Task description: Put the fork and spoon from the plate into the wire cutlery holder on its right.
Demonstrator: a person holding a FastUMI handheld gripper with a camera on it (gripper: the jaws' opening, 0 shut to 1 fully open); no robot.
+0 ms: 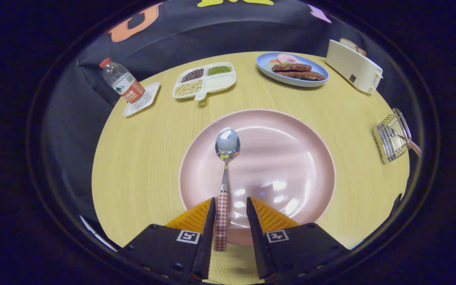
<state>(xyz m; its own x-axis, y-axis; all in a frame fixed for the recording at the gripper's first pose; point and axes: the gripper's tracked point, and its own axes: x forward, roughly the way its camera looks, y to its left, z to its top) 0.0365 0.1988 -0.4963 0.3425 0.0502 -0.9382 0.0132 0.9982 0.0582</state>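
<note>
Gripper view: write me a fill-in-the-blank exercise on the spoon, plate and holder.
1. The spoon lies on the pink ____.
2. Its checked handle lies between the gripper's open ____.
3. The wire cutlery holder stands to the ____ of the plate.

Missing words: plate; fingers; right

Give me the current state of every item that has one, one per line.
hand-held gripper: open, fingers either side of the spoon handle
spoon: lying on the pink plate, handle over the near rim
pink plate: holds just the spoon
wire cutlery holder: upright, one handle sticking out
water bottle: capped, upright
toaster: bread in slot
</note>
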